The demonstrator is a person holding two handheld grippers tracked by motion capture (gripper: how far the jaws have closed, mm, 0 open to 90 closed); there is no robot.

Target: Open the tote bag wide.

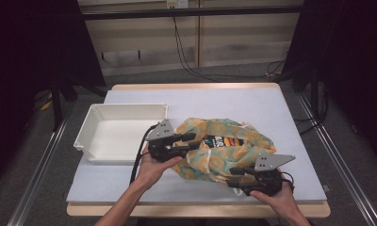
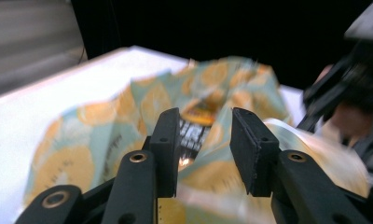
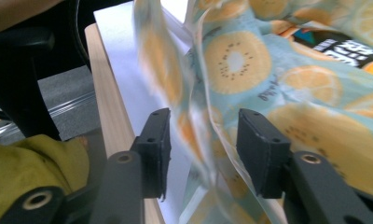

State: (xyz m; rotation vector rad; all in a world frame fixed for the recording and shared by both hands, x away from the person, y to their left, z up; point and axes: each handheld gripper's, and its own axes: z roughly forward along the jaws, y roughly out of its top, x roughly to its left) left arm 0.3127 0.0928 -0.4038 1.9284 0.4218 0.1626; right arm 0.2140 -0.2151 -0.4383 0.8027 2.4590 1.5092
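Note:
A teal cloth [image 1: 245, 146] printed with orange and kiwi slices lies bunched on the table, partly covering a dark printed packet [image 1: 219, 141]. My left gripper [image 1: 192, 141] is at the cloth's left side with its jaws open. In the left gripper view the cloth [image 2: 105, 121] and packet [image 2: 194, 135] sit just beyond the gap of the left gripper [image 2: 205, 116]. My right gripper [image 1: 233, 178] is at the cloth's near right corner, open. In the right gripper view a blurred fold of cloth [image 3: 194, 130] hangs loose in the gap of the right gripper [image 3: 204, 116], and the pads do not press it.
A white tray [image 1: 94, 125] stands at the table's left, just behind the left hand. The grey tabletop [image 1: 224, 101] stretches beyond the cloth. Its wooden front edge [image 3: 110, 93] runs close to the right gripper. Cables lie on the floor behind the table.

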